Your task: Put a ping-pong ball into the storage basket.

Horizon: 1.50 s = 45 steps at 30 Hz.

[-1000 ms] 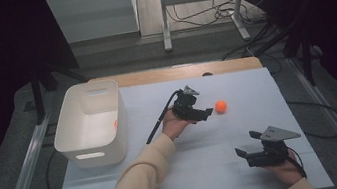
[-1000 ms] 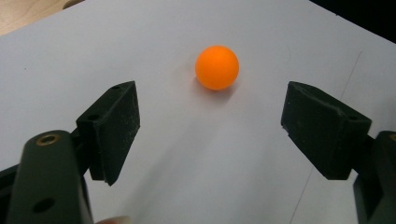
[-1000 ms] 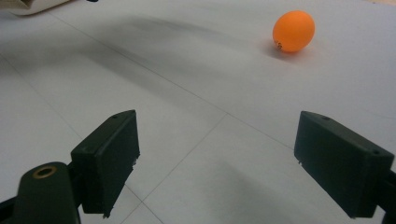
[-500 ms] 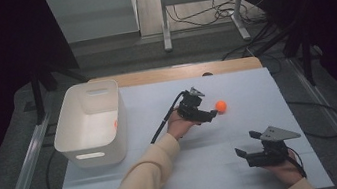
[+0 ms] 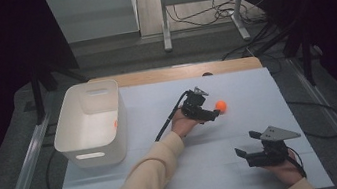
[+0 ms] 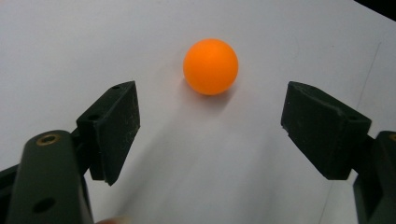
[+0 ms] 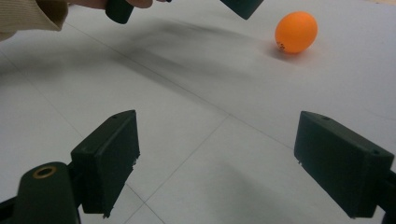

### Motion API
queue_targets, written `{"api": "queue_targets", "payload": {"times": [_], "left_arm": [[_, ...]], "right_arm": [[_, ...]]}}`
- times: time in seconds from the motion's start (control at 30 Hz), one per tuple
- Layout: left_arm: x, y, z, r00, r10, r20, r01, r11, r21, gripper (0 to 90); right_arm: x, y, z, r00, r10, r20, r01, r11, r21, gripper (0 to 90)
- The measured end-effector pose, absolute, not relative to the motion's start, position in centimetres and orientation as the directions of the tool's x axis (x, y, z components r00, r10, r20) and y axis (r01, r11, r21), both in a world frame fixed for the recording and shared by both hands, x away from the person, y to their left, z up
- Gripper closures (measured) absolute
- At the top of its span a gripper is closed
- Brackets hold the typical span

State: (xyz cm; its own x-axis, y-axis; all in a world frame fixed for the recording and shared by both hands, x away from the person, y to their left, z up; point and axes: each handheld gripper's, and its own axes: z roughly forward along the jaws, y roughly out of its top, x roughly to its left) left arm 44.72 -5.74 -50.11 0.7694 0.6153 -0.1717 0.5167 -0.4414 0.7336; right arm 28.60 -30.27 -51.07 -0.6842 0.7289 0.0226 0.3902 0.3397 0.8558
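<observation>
While we read this moment, these lines run outward from the tool in our left hand.

Left gripper (image 5: 208,114): we hold it low over the sheet with its jaws spread wide and nothing between them; in the left gripper view the two black pads (image 6: 115,122) stand on either side of bare white sheet, with the ball just past their tips.

Orange ball (image 6: 210,66): it rests on the white sheet, centred between the lines of the two jaws but not yet between them, and touching neither. In the high view it lies just beyond the left gripper's tips, on the far half of the sheet.

How it will handle: we judge it a table-tennis ball, so very light, hard-shelled, smooth and quick to roll. A nudge from one pad alone would likely send it off.

Where to take hold: across its widest part, both pads meeting it together, with a gentle squeeze.

Right gripper (image 5: 250,152): wide open too, empty, held near our edge of the sheet, well apart from the ball.

White bin (image 5: 109,143): at the left edge of the sheet, well apart from the ball; a small orange spot shows inside, which we cannot identify.

White sheet (image 5: 218,168): flat, smooth, offering the ball no stop.
</observation>
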Motion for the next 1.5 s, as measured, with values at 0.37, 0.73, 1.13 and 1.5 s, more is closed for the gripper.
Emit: {"api": "queue_targets", "payload": {"times": [0.37, 0.73, 1.13, 1.5], "left_arm": [[45.5, -6.6, -50.6, 0.765, 0.619, -0.175, 0.527, -0.448, 0.722, 20.6], [46.1, -7.3, -50.9, 0.764, 0.621, -0.176, 0.533, -0.455, 0.713, 20.5], [46.7, -8.6, -51.1, 0.771, 0.612, -0.178, 0.532, -0.464, 0.709, 20.5], [48.0, -9.9, -51.8, 0.760, 0.627, -0.169, 0.547, -0.476, 0.689, 20.7]], "right_arm": [[28.6, -30.3, -51.0, -0.687, 0.727, 0.027, 0.390, 0.336, 0.857, 14.5], [28.6, -30.2, -51.1, -0.688, 0.726, 0.030, 0.394, 0.338, 0.855, 14.6], [28.7, -30.3, -51.0, -0.686, 0.727, 0.033, 0.395, 0.334, 0.856, 14.5], [28.6, -30.3, -51.0, -0.685, 0.728, 0.032, 0.393, 0.332, 0.857, 14.5]]}}
